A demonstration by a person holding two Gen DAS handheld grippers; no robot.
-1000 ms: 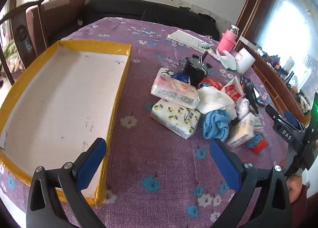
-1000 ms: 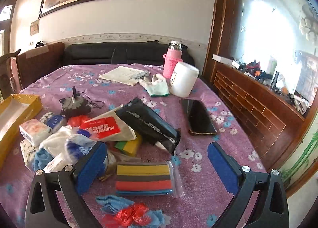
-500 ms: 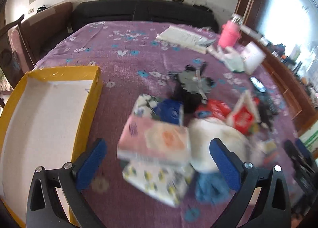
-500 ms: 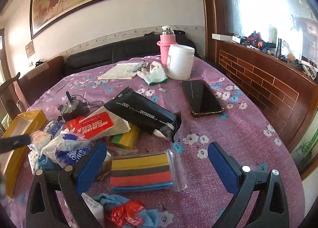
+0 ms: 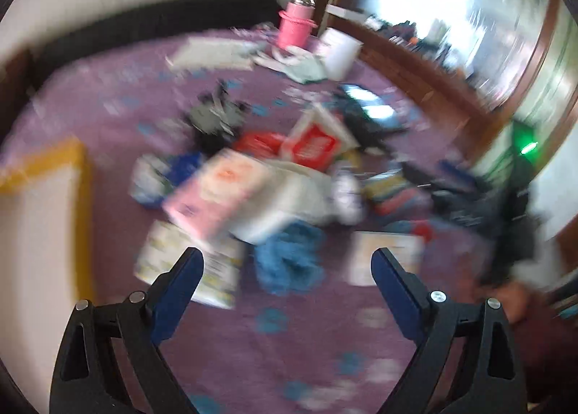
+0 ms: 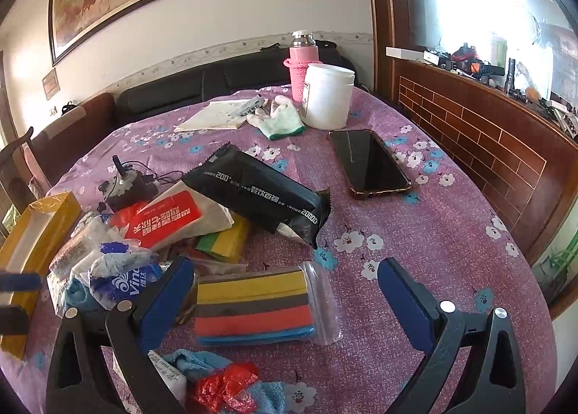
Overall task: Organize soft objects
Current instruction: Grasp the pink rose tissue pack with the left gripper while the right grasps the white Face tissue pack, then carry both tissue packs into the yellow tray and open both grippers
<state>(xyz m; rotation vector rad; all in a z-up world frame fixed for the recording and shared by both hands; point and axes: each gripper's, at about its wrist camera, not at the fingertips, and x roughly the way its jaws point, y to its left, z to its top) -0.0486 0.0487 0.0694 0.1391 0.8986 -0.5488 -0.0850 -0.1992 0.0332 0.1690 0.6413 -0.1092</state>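
Bagged striped sponge stack [image 6: 254, 307], flat

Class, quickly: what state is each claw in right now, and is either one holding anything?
Left claw: open but closing, holding nothing, above the blue cloth.
Right claw: open, empty, over the bagged sponge pack.
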